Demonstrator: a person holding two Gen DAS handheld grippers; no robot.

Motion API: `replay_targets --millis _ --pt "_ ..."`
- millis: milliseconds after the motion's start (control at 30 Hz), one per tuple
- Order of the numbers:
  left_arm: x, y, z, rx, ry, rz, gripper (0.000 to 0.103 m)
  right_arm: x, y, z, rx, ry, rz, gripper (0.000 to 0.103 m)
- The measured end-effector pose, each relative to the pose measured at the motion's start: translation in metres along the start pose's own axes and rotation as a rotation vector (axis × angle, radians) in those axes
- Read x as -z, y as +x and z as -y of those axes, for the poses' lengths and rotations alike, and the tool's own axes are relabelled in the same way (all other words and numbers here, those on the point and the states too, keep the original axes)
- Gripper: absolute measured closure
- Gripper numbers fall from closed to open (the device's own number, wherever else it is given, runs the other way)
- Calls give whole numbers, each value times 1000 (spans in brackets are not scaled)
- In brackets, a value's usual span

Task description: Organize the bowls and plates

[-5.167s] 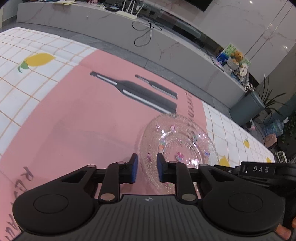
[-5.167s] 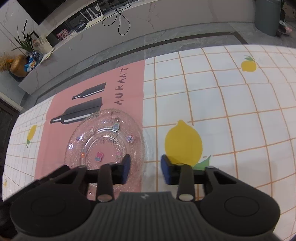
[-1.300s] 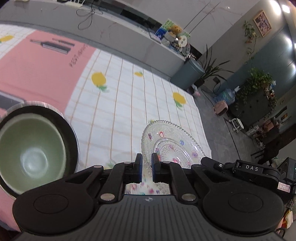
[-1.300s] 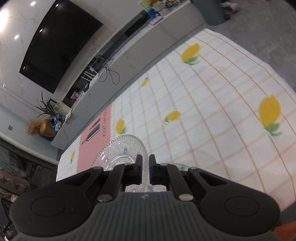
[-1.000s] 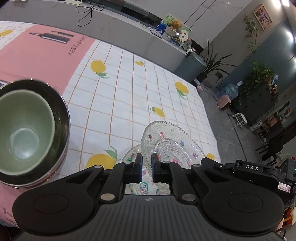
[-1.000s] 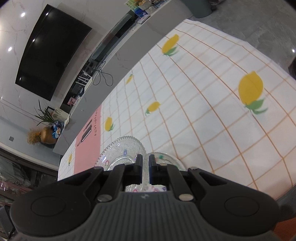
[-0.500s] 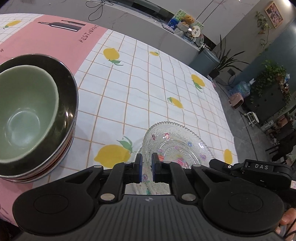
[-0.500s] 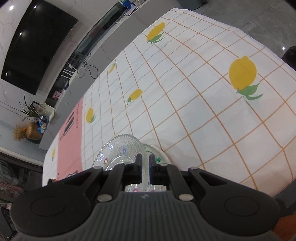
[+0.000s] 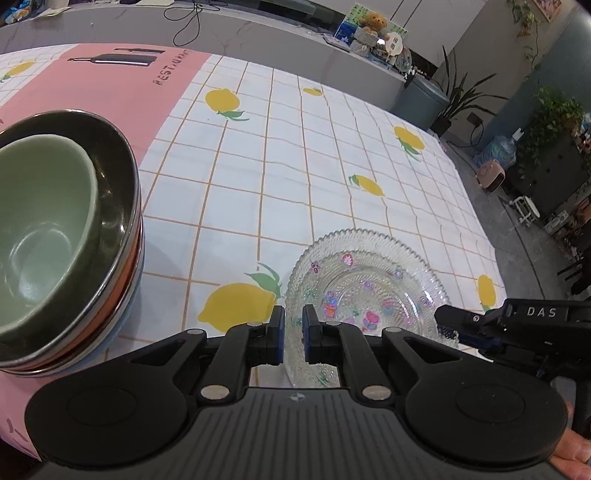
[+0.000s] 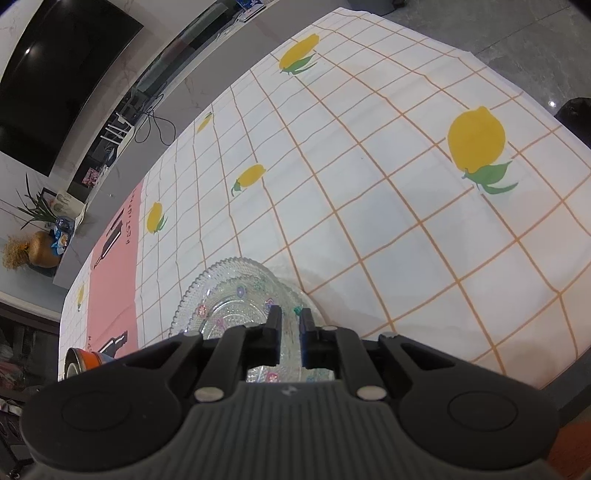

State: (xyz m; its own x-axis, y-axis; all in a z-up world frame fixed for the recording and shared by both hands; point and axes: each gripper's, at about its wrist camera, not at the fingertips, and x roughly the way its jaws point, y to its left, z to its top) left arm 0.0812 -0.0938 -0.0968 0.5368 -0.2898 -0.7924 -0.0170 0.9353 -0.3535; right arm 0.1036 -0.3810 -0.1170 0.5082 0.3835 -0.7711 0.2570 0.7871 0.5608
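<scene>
Left wrist view: lemon-print checked tablecloth [image 9: 295, 166] with a pink panel at far left. Stack of bowls at left, near the table edge: green bowl [image 9: 40, 221] nested in a dark metal bowl [image 9: 114, 177], with orange and pale blue rims under that. Stack just beside the left gripper's left arm, apart from the glass plate [image 9: 369, 295]. Nothing on the cloth between stack and plate except a printed lemon. Beyond the table: grey counter [image 9: 258, 33] with cables and toys, grey bin [image 9: 421, 103], potted plants. Bit of a hand [image 9: 572, 458] at the bottom right corner.

Clear plate with beaded rim and small flower prints, low over the near right part of the cloth, far edge tilted up a little. Right wrist view: looks like a second glass plate [image 10: 312, 299] directly under it, contact between the two not resolvable. Edge of the bowl stack [image 10: 79, 360] visible far left; black TV screen [image 10: 55, 74] on the wall behind.

Left gripper [image 9: 293, 325]: nearly closed, thin gap only, clamped on the plate's near left rim.

Right gripper [image 10: 290, 325]: also a thin gap, plate's right rim between the pads, jaws just starting to open.
</scene>
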Motion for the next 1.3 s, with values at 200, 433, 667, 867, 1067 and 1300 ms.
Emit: replay_targets --millis 200,433,667,867,1067,1300 --pt "-1 -1 0 5 11 -2 93 0 1 -5 15 -19 11 92" --pt "-4 -6 -10 44 -37 3 93 0 1 -5 10 -15 12 89" --pt "-2 -10 -17 52 -65 15 91 2 -3 -8 15 -37 33 82" --pt "-2 -5 -14 93 -65 -1 88 2 -3 -12 58 -73 48 91" --pt "-1 -5 -12 82 -48 -14 93 2 -4 -8 60 -54 40 96" --pt "-1 -4 -15 95 -62 -17 94 3 -9 -4 55 -47 43 94"
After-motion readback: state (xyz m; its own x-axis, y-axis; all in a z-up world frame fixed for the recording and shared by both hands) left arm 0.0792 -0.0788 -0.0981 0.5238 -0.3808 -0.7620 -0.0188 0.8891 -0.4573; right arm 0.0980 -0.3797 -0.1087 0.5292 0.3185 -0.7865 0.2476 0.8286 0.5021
